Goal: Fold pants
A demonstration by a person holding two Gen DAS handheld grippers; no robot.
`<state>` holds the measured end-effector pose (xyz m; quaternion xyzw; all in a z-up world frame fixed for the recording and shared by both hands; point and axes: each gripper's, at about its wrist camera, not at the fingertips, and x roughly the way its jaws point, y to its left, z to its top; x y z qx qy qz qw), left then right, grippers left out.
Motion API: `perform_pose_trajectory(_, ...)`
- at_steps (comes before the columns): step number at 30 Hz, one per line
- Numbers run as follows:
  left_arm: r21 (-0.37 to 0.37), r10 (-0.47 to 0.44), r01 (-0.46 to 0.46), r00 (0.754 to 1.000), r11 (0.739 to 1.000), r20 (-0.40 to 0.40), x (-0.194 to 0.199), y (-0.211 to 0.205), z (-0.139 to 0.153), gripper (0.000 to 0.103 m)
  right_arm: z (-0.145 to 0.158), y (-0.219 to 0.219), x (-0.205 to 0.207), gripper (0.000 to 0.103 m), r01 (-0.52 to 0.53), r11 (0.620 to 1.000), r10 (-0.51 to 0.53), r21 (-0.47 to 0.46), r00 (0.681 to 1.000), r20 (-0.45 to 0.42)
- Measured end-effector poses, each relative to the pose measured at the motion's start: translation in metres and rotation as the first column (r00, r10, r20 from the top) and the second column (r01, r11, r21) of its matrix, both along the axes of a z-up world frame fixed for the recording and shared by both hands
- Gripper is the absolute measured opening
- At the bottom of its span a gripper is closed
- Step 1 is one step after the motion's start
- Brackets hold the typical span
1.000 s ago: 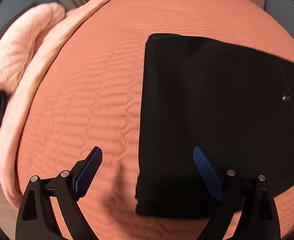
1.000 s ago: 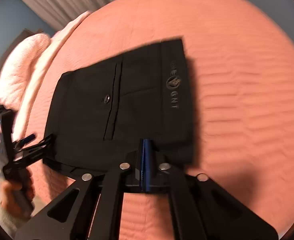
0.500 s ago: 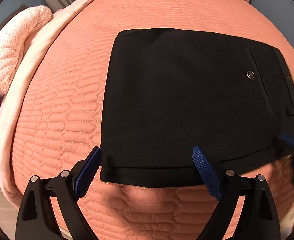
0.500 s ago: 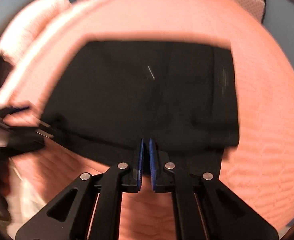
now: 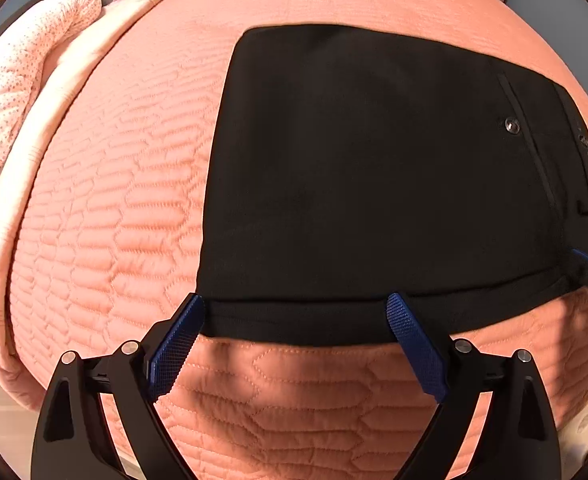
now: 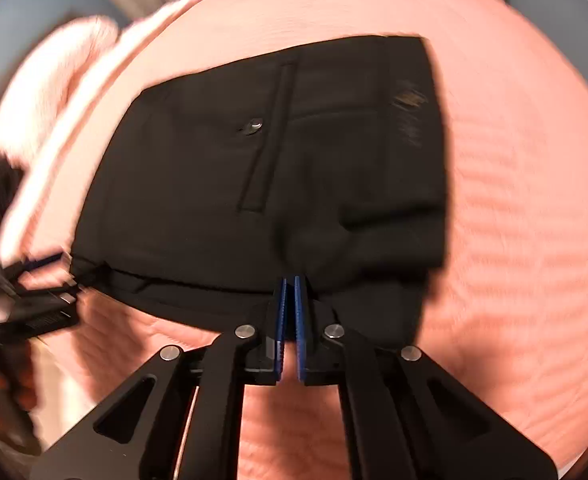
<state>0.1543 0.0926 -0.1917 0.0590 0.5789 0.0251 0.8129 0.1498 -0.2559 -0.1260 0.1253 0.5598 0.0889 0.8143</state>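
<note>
We see the folded black pants (image 5: 374, 184) lying flat on the quilted salmon bedspread (image 5: 106, 208), waistband to the right and a buttoned back pocket (image 6: 268, 136) facing up. Our left gripper (image 5: 294, 336) hovers at the near edge of the pants, its blue-padded fingers (image 5: 414, 344) spread wide apart. Our right gripper (image 6: 288, 312) has its fingers nearly pressed together at the near hem; we cannot tell whether cloth sits between them. A dotted pink pillow (image 5: 30, 64) lies far left.
</note>
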Motion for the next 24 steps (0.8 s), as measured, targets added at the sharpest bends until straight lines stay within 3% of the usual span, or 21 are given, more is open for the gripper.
perform_pose_trajectory(3,-0.01,0.004,-0.004,1.0,1.0,0.008,-0.004,0.007,-0.008,0.097,0.033,0.002,-0.001,0.009,0.001,0.999,0.002,-0.055,0.998,0.057)
perform_pose_trajectory(5,-0.055,0.016,-0.016,1.0,0.998,0.0,-0.005,0.016,-0.012,0.098,0.034,0.014,0.001,0.009,-0.037,0.997,0.044,-0.072,0.994,0.1)
perform_pose_trajectory(7,-0.131,0.051,-0.055,0.998,0.99,-0.037,-0.003,0.03,-0.016,0.098,0.014,0.016,0.011,0.007,-0.047,0.991,0.056,-0.123,0.996,0.07)
perform_pose_trajectory(8,-0.14,0.063,-0.069,0.997,0.988,-0.046,-0.002,0.035,-0.016,0.098,0.0,0.003,0.017,0.004,-0.045,0.996,0.049,-0.081,0.998,0.044)
perform_pose_trajectory(10,-0.063,0.084,-0.086,0.996,0.994,-0.028,-0.004,0.048,-0.015,0.098,-0.004,-0.025,0.018,0.0,0.008,0.998,-0.01,0.054,0.999,0.042)
perform_pose_trajectory(12,-0.077,0.085,-0.087,0.996,0.993,-0.029,-0.007,0.063,-0.014,0.098,0.003,-0.06,0.01,0.0,0.058,0.987,-0.059,0.152,0.998,0.003)
perform_pose_trajectory(13,-0.094,0.099,-0.102,0.994,0.99,-0.043,-0.008,0.069,-0.014,0.098,0.009,-0.072,0.009,0.0,0.085,0.984,-0.084,0.157,0.996,-0.014)
perform_pose_trajectory(15,-0.103,0.128,-0.132,0.991,0.986,-0.04,-0.012,0.077,-0.003,0.097,0.039,-0.095,-0.013,0.006,0.134,0.991,-0.135,0.02,0.991,0.025)
perform_pose_trajectory(19,-0.12,0.071,-0.063,0.995,0.991,0.063,-0.003,0.052,0.036,0.096,0.067,-0.077,0.015,0.006,0.075,0.996,-0.081,0.055,0.991,0.107)
perform_pose_trajectory(21,-0.056,0.01,-0.004,0.993,0.998,0.118,0.01,0.03,0.046,0.097,0.064,-0.069,0.037,0.011,0.028,0.999,-0.025,-0.021,0.992,0.124)
perform_pose_trajectory(24,0.079,-0.002,-0.003,0.997,0.997,0.072,0.028,0.024,0.026,0.096,0.038,-0.067,0.038,0.014,0.065,0.996,-0.061,-0.068,0.997,0.051)
